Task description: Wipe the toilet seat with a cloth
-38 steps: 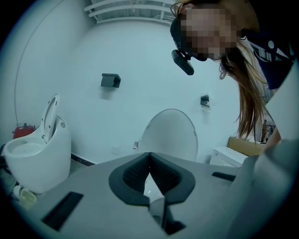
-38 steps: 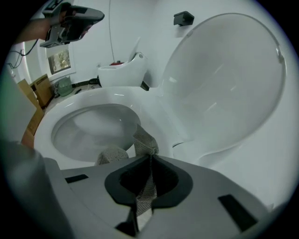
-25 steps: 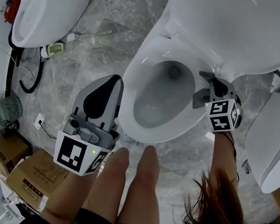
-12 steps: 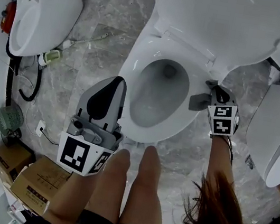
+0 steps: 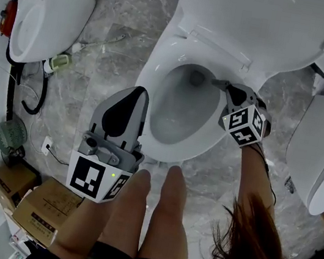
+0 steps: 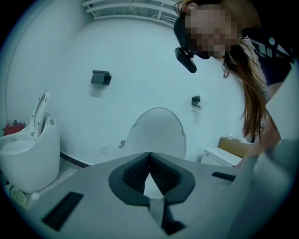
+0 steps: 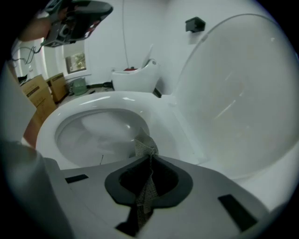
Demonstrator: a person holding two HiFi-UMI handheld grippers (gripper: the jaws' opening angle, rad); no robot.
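Right gripper (image 7: 149,158) pinches a thin grey mesh cloth (image 7: 145,145), whose crumpled tip is at the seat's (image 7: 168,121) inner edge, near the raised lid (image 7: 243,84). Seat ring is glossy white and unobstructed all round. Left gripper (image 6: 149,155), pressed together and empty, hovers beside the toilet's front.

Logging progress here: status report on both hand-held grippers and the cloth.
Right hand-held gripper shut on small grey woven cloth, at rear inner edge of white toilet seat. Left hand-held gripper shut, empty, held aside. Nothing in the way.
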